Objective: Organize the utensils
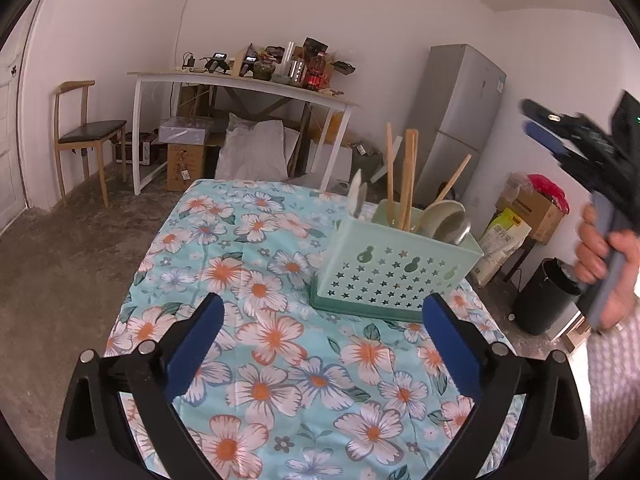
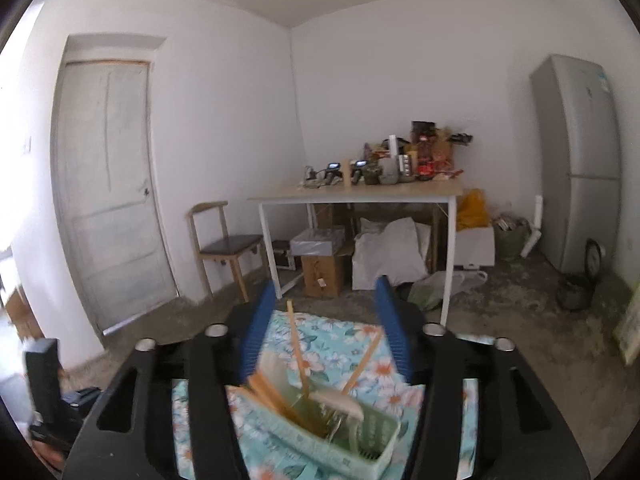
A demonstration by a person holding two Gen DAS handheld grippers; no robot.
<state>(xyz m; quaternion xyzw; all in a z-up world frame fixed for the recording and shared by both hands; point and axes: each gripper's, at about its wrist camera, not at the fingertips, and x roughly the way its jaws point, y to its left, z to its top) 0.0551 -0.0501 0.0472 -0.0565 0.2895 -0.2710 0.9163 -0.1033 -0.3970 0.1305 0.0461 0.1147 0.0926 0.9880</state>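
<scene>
Both tools hold nothing: left tool (image 1: 322, 344) hangs low over the worktop (image 1: 256, 264), jaws spread; right tool (image 2: 326, 328), also parted, is raised above the caddy (image 1: 396, 276). Utensils (image 1: 408, 184) already stand upright inside (sorting looks nearly finished).

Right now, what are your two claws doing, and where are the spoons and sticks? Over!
Left gripper open, empty, low over the flowered tablecloth. Right gripper open, empty, above the green utensil basket. Chopsticks and spoons already inside. Nothing blocking.
</scene>
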